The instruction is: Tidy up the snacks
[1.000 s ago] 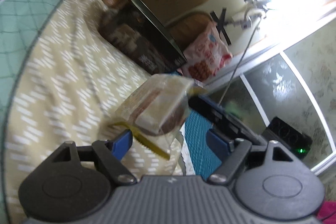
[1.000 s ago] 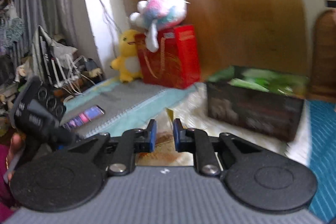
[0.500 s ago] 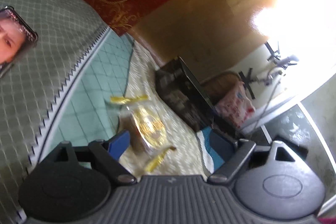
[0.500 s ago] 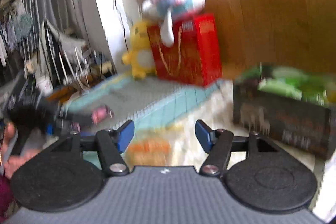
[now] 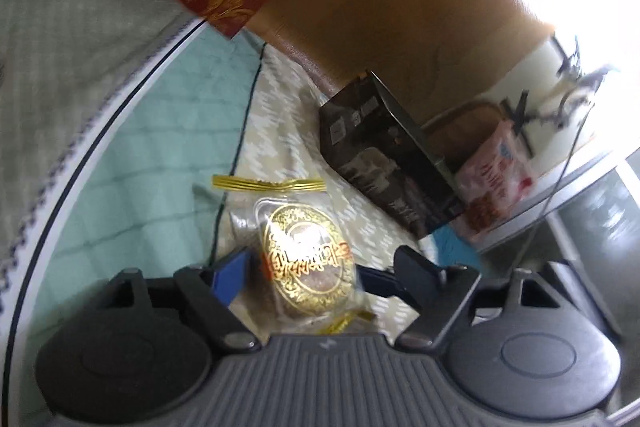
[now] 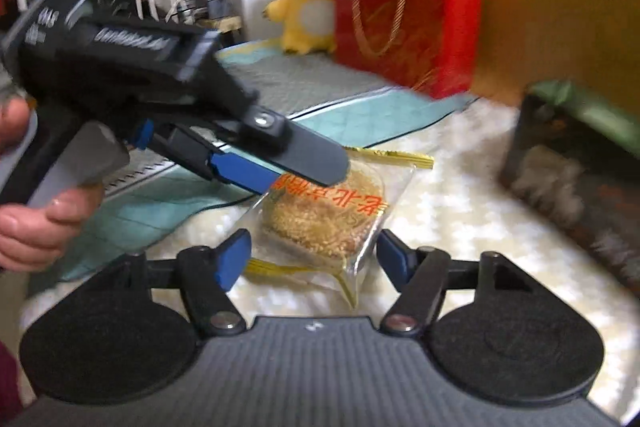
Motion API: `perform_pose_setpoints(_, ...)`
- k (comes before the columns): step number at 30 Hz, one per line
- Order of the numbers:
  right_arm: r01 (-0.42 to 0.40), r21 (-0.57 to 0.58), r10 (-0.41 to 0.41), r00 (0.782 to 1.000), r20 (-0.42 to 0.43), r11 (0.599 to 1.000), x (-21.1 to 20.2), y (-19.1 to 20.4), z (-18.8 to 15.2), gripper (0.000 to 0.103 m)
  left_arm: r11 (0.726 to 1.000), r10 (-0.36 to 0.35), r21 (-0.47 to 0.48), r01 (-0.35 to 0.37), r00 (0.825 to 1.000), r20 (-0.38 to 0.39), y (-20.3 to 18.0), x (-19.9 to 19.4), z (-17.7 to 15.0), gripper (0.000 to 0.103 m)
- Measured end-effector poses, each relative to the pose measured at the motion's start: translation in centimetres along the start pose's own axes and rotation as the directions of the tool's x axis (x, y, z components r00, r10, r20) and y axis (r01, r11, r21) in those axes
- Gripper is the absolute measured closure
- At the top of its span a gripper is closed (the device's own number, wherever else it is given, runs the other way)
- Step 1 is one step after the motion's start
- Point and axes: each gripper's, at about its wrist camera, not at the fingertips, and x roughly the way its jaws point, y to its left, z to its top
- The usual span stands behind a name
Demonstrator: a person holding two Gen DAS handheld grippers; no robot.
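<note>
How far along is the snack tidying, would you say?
Done: green items already sit in the dark box. In hand: one wrapped pastry lies on the cloth between both grippers; the left gripper has just been closing around it, the right gripper has just been opening. Left: probably lifting it into the box.

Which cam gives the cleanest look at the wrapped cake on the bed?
Left wrist: the wrapped cake faces the lens, gold emblem and top seal sharp, unobstructed. Right wrist shows the wrapped cake too, but the left gripper covers its far edge and the frame is blurrier.
</note>
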Motion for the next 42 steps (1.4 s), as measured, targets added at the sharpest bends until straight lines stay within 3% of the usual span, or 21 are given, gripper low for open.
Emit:
perform_pose_setpoints(4, 0.139, -0.003, -0.138, 0.985, 0.106, 0.99, -3.9, -0.9, -0.3, 0.035, 0.996, -0.051, 0.075, 0.053, 0.998, -0.031, -3.0, 1.8, 1.3, 0.023)
perform_pose_setpoints(10, 0.309, 0.073, -0.317, 0.922, 0.223, 0.948, -8.3, -6.5, 1.7, 0.036, 0.962, -0.146, 0.225, 0.153, 0.988, -0.045, -10.7, 6.0, 5.6, 0.021)
perform_pose_setpoints(15, 0.366, 0.189, -0.402, 0.888, 0.223, 0.911, -8.6, -13.1, 2.8, 0.035, 0.938, -0.18, 0.291, 0.186, 0.982, -0.049, -15.6, 11.8, 9.5, 0.021)
perform_pose_setpoints(20, 0.415, 0.257, -0.457, 0.879, 0.133, 0.873, -7.1, -17.1, 2.1, 0.031, 0.955, -0.127, 0.259, 0.147, 0.988, -0.089, -16.3, 19.1, 11.0, 0.021)
perform_pose_setpoints(23, 0.425, 0.291, -0.484, 0.858, 0.173, 0.857, -8.6, -16.6, 0.7, 0.024, 0.966, -0.09, 0.227, 0.12, 0.987, -0.136, -15.2, 21.1, 10.2, 0.021)
perform_pose_setpoints(25, 0.452, 0.311, -0.525, 0.824, 0.213, 0.836, -10.0, -15.7, 0.0, 0.022, 0.961, -0.111, 0.239, 0.138, 0.986, -0.124, -14.8, 20.3, 9.4, 0.021)
perform_pose_setpoints(31, 0.396, 0.401, -0.524, 0.803, 0.285, 0.826, -13.6, -12.5, -1.9, 0.022, 0.954, -0.138, 0.266, 0.136, 0.99, -0.013, -14.5, 14.2, 8.6, 0.017)
perform_pose_setpoints(36, 0.379, 0.473, -0.54, 0.798, 0.27, 0.796, -12.8, -9.9, -3.4, 0.022, 0.941, -0.021, 0.338, -0.006, 0.997, 0.075, -14.9, 10.1, 4.9, 0.013)
perform_pose_setpoints(42, 0.398, 0.524, -0.569, 0.794, 0.214, 0.753, -11.9, -8.1, -5.6, 0.022, 0.906, 0.12, 0.392, -0.159, 0.985, 0.123, -14.1, 7.5, -0.7, 0.011)
